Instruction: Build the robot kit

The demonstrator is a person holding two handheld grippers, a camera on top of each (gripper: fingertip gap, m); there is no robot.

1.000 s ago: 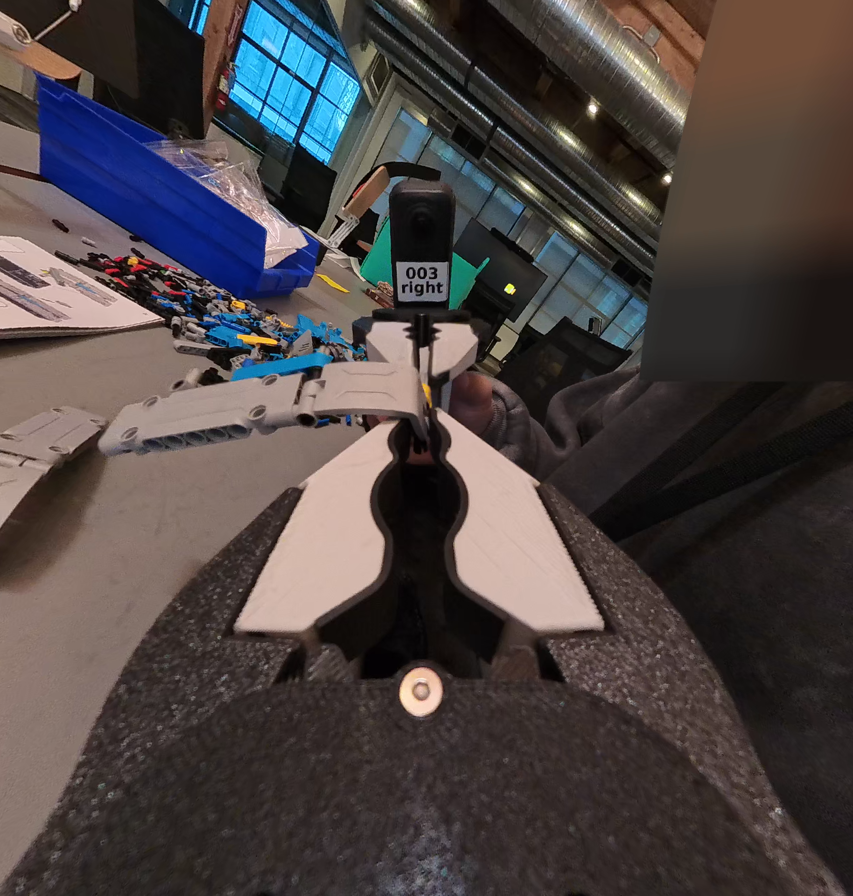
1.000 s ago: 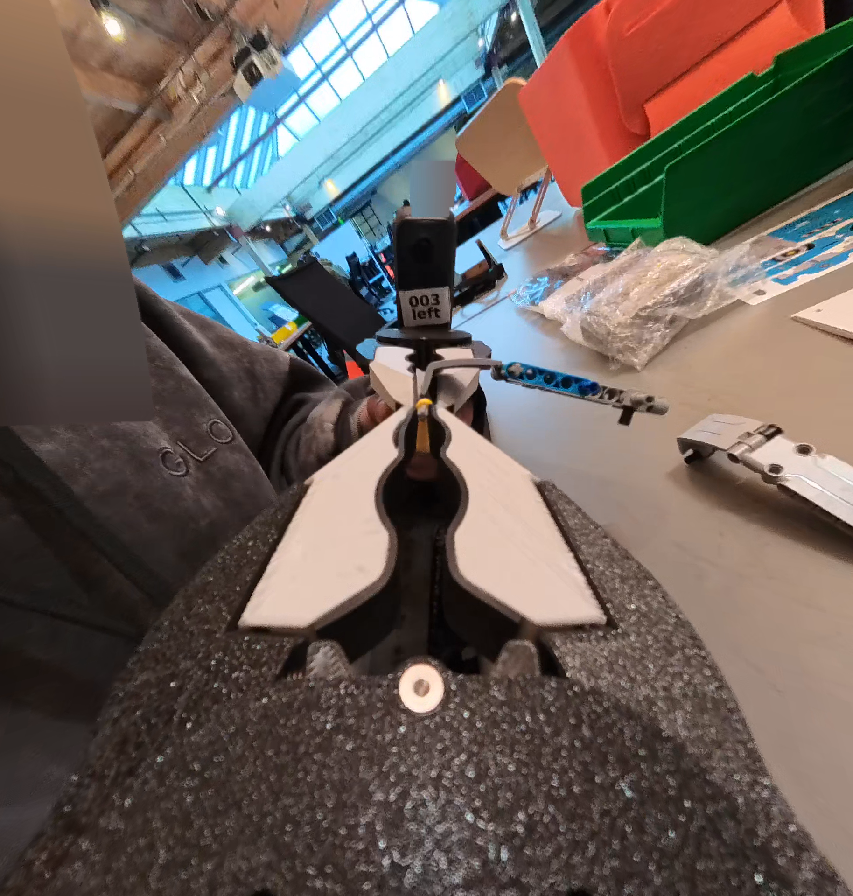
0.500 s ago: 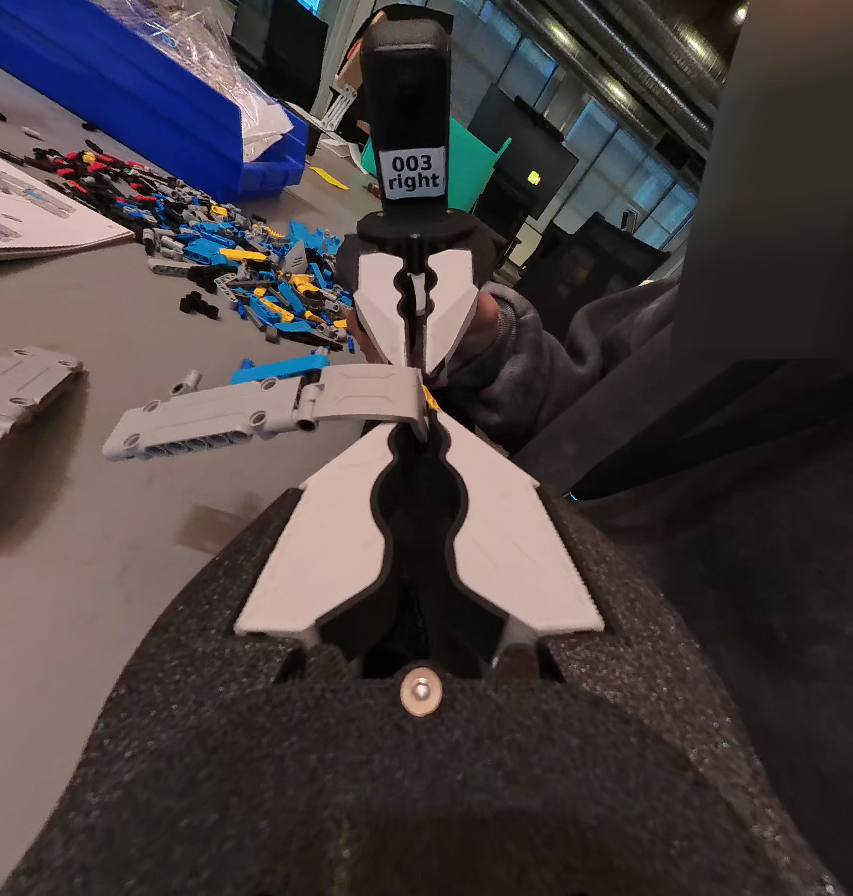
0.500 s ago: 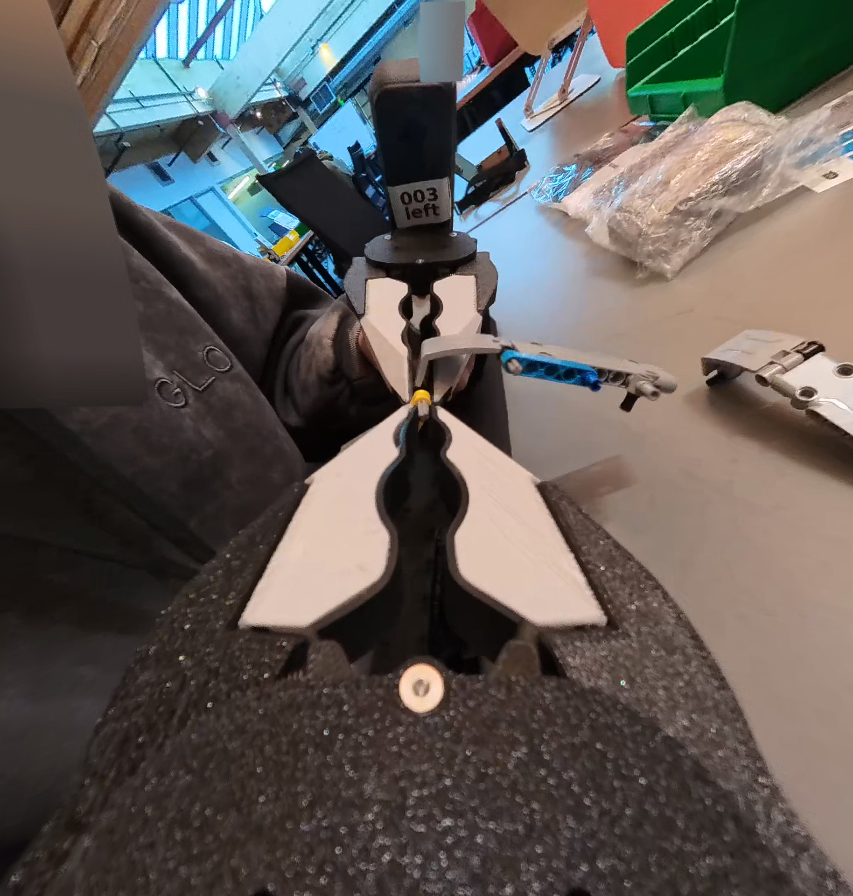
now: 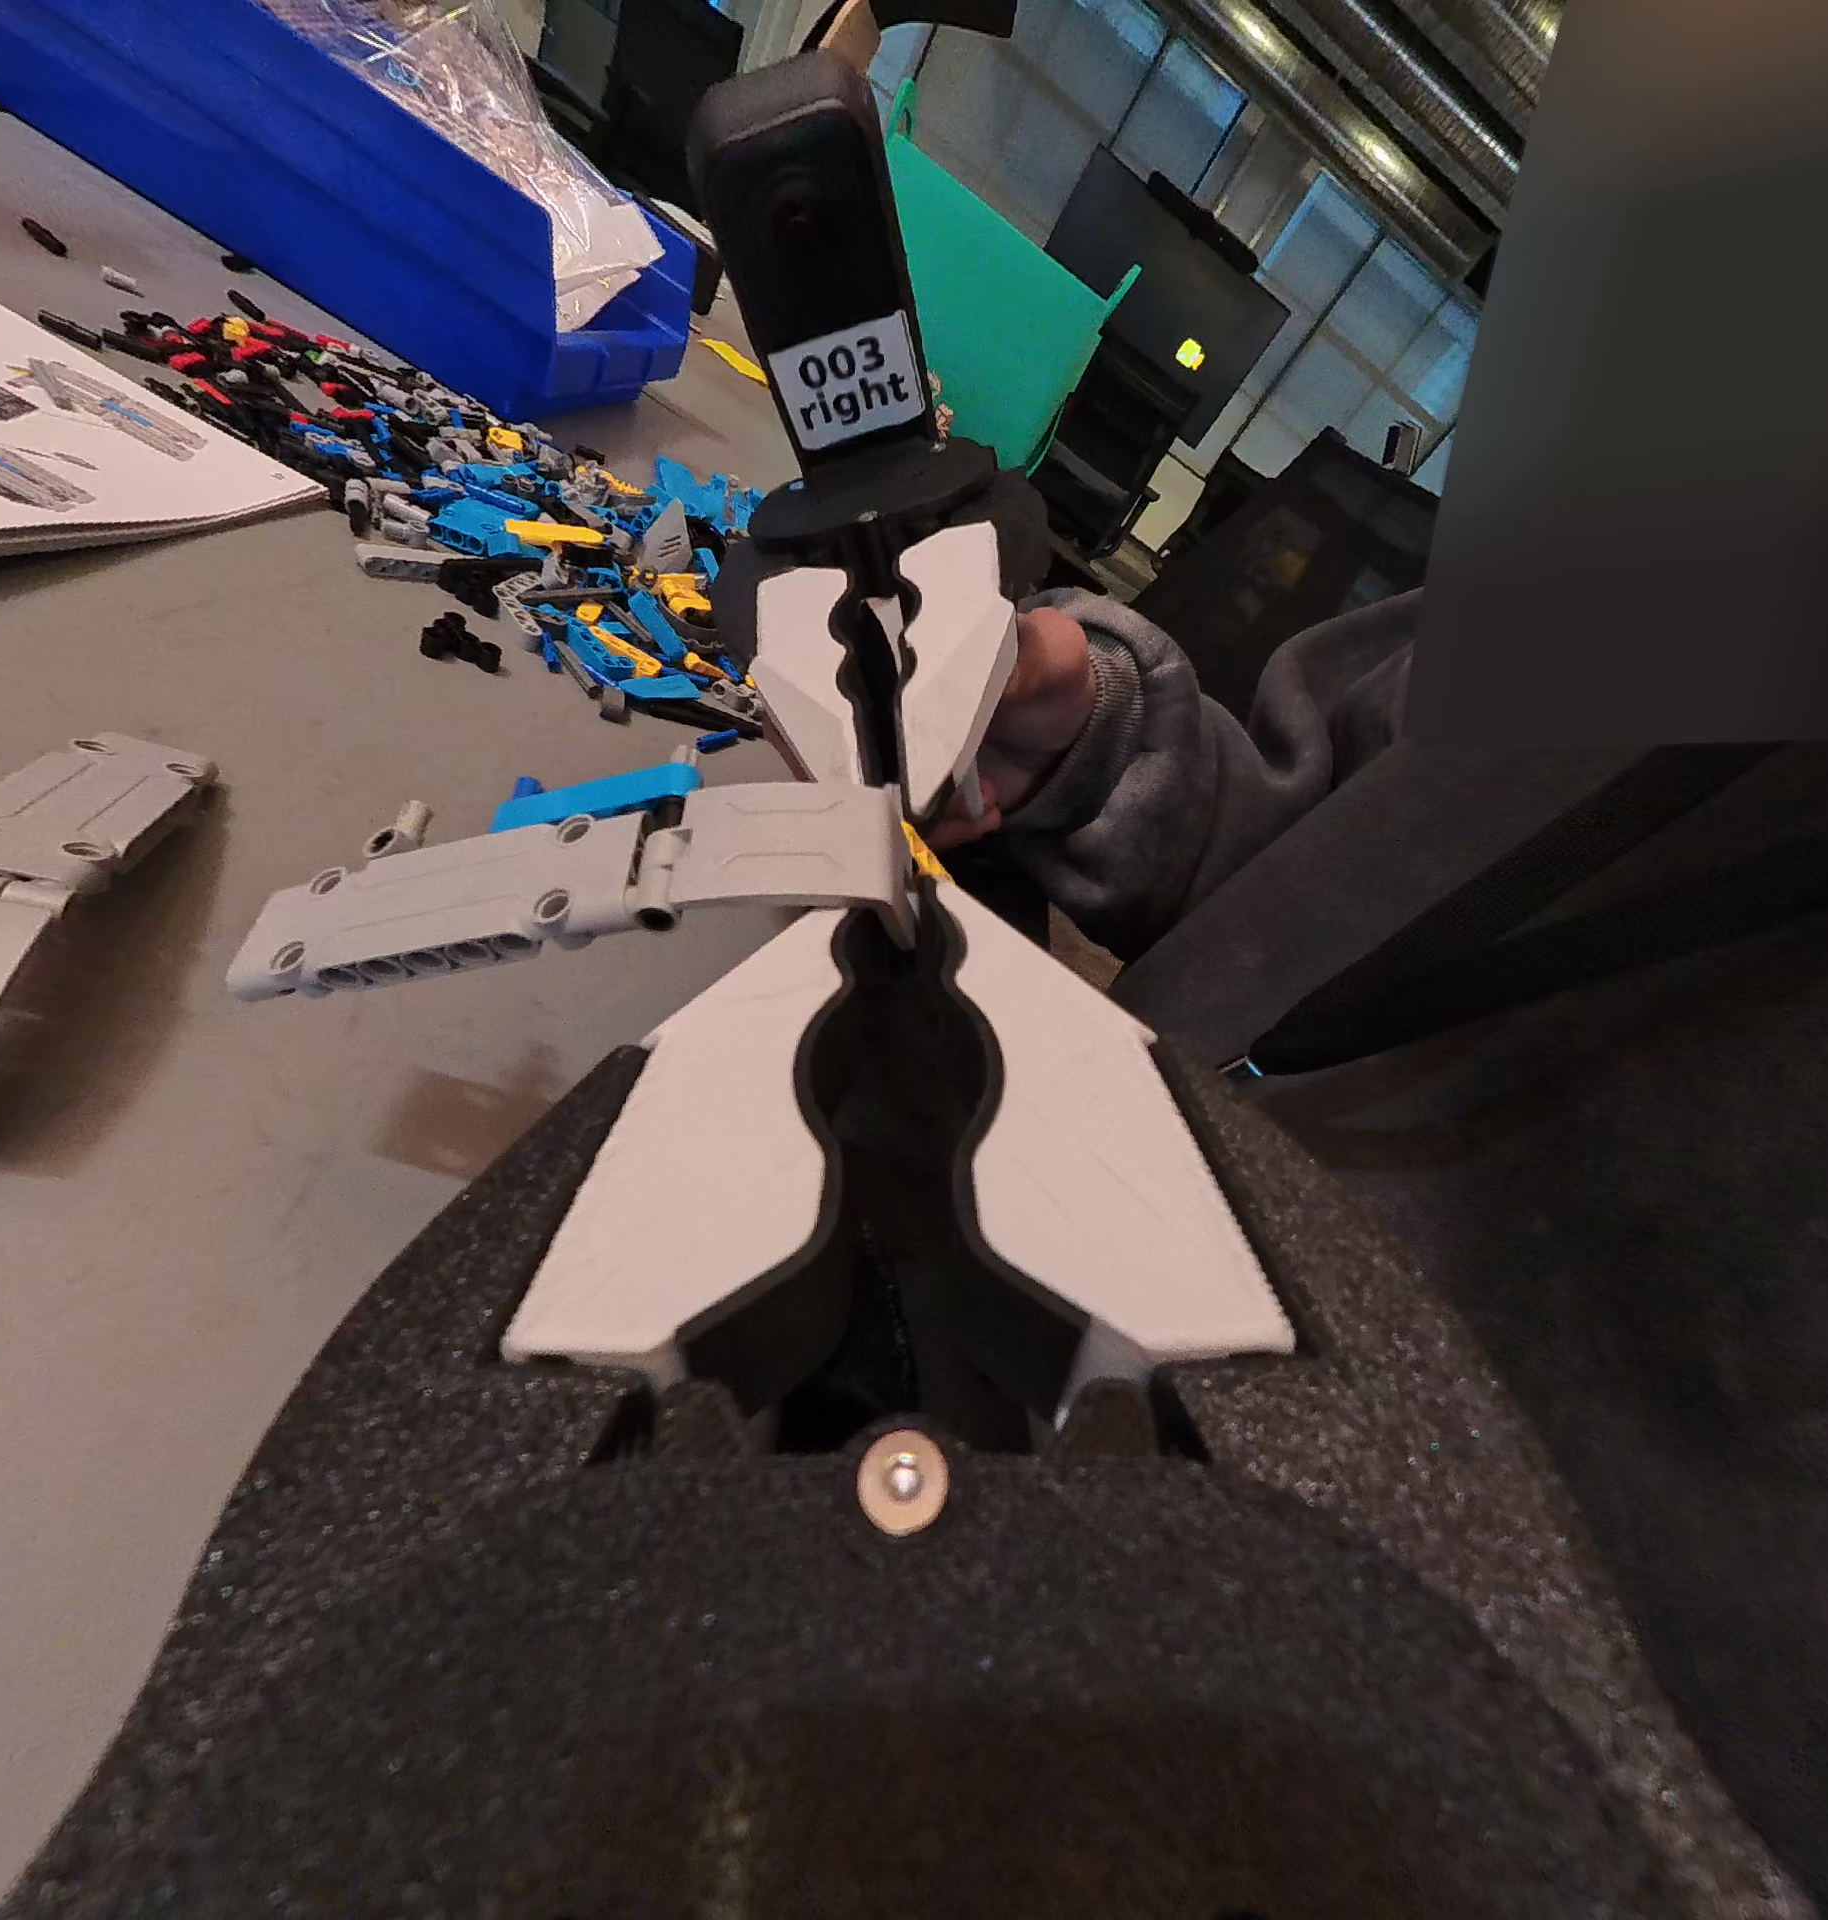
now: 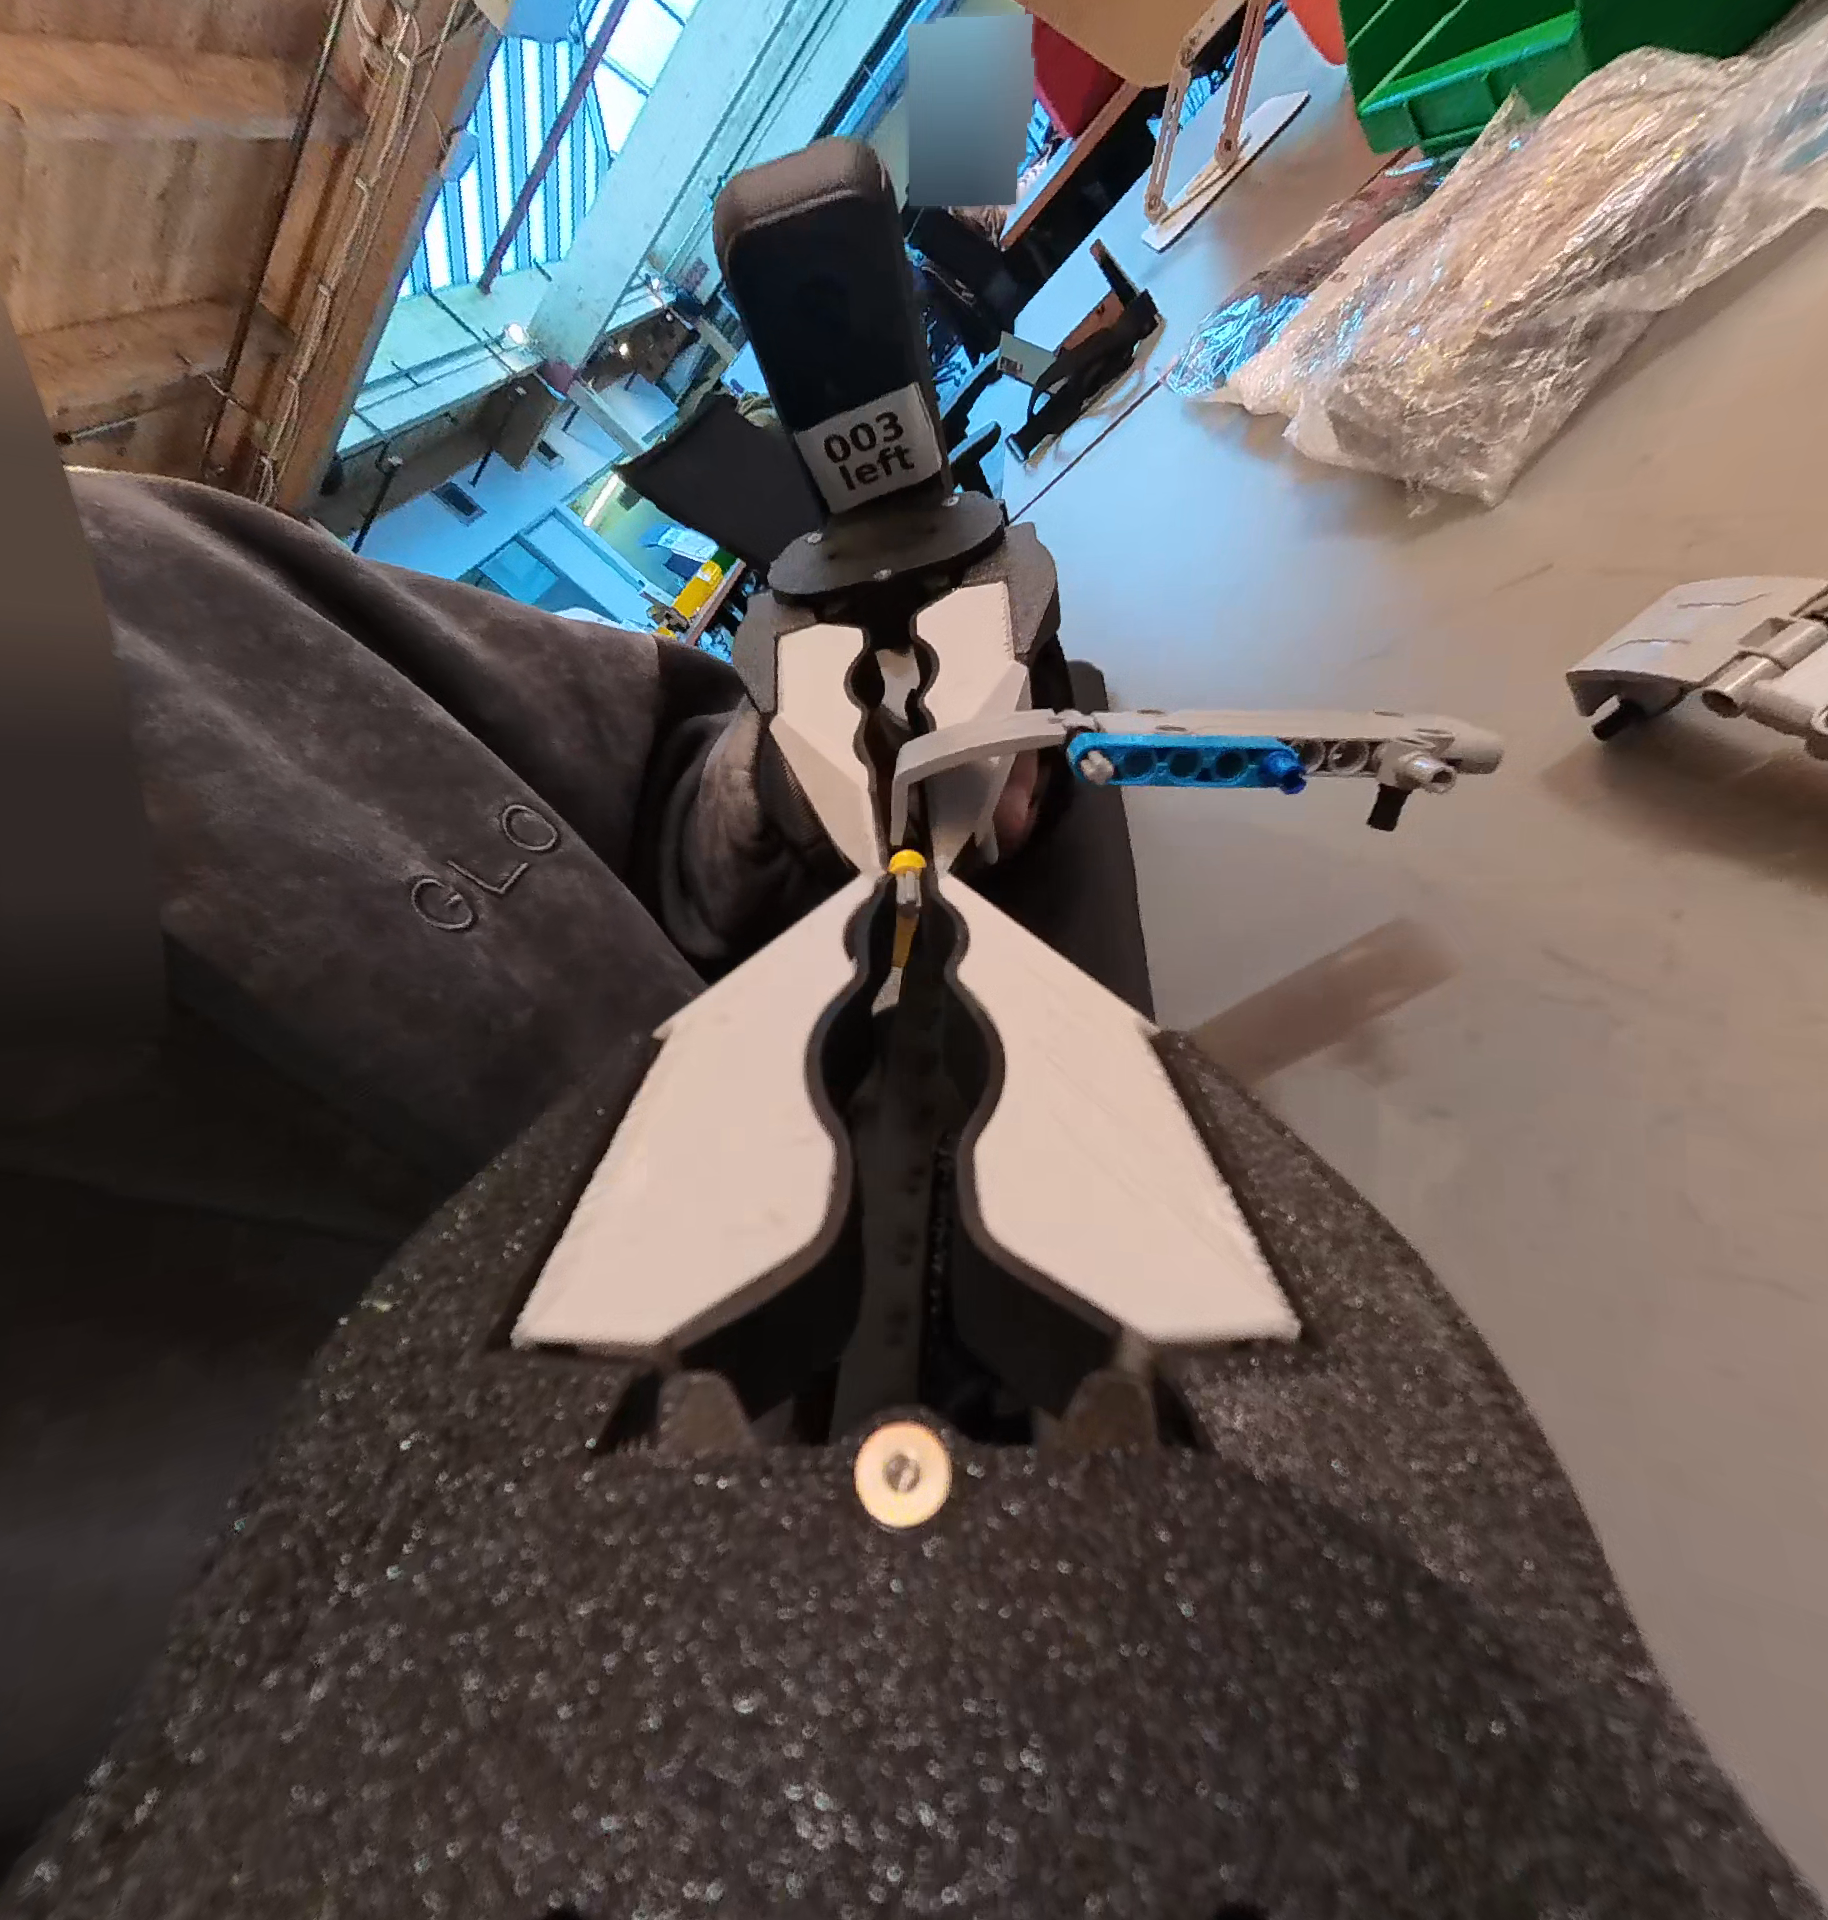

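gripping, left gripper [image 5: 908, 902]: jaws pressed together on the edge of the grey hinged panel [image 5: 536, 894], held above the table [image 5: 214, 1226]
right gripper [image 6: 897, 883]: jaws closed on a yellow pin [image 6: 904, 871] — seemingly touching the panel's corner
labels: white stickers on both camera stalks — writing left unread

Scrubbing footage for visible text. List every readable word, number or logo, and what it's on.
I don't transcribe writing. Here is where it sits:
White sticker on the right gripper camera: legible print.
Second white sticker on the left gripper camera: legible print.
Grey sweatshirt: raised lettering.
Instruction booklet: print too small to read.
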